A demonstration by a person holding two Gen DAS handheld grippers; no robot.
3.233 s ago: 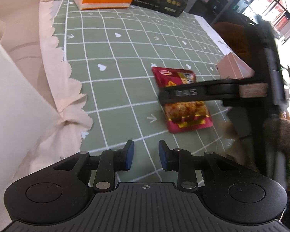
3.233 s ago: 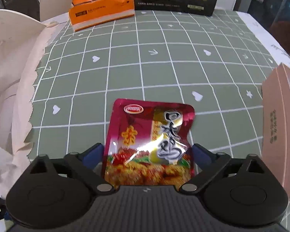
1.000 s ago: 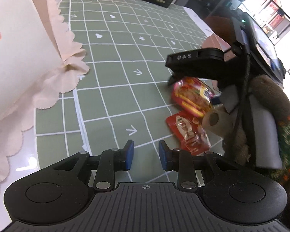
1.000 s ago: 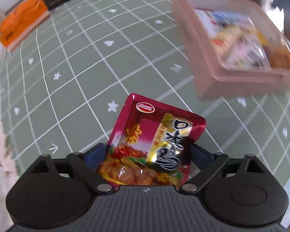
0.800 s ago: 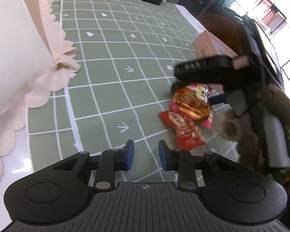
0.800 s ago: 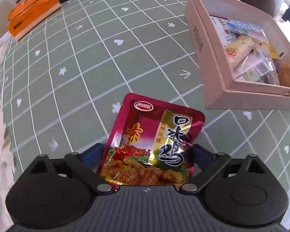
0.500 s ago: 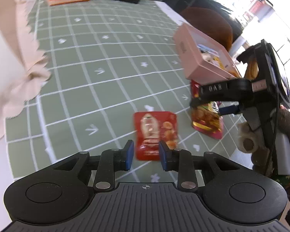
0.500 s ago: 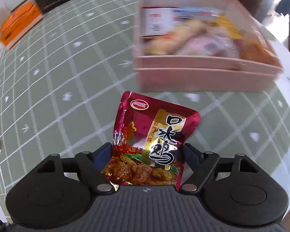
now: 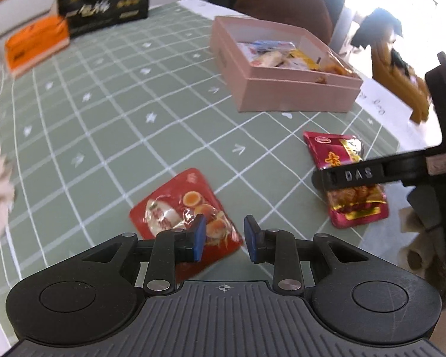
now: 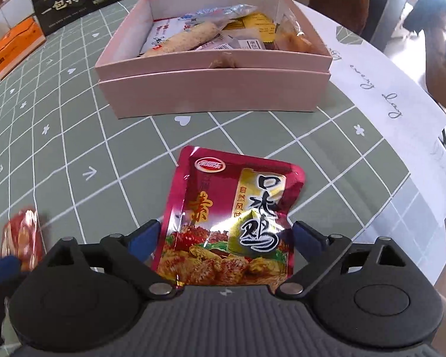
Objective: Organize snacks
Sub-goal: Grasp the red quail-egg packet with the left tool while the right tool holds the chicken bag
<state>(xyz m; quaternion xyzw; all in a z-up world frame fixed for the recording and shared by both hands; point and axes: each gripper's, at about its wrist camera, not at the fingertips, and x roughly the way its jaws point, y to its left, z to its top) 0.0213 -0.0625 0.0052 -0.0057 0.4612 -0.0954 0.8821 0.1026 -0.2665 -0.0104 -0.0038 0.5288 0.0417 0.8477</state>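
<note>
The right tool [image 10: 224, 238], clamped on a light, crinkly magenta snack pouch [image 10: 232, 223] (best pinched at its edges), nears the pink box [image 10: 214, 95] while the left tool [image 9: 224, 235] hangs parted over the tabletop [image 9: 104, 119].

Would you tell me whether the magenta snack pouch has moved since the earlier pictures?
Yes: held by the right gripper, the magenta snack pouch has travelled toward the pink box.

A magenta foil snack pouch [image 10: 232, 220] is pinched at both side edges, held above the green gridded surface [image 10: 74, 136]. A red snack packet [image 9: 181, 208] lies flat nearby — the open pink box [image 10: 211, 89], already full of snacks, sits beyond.
</note>
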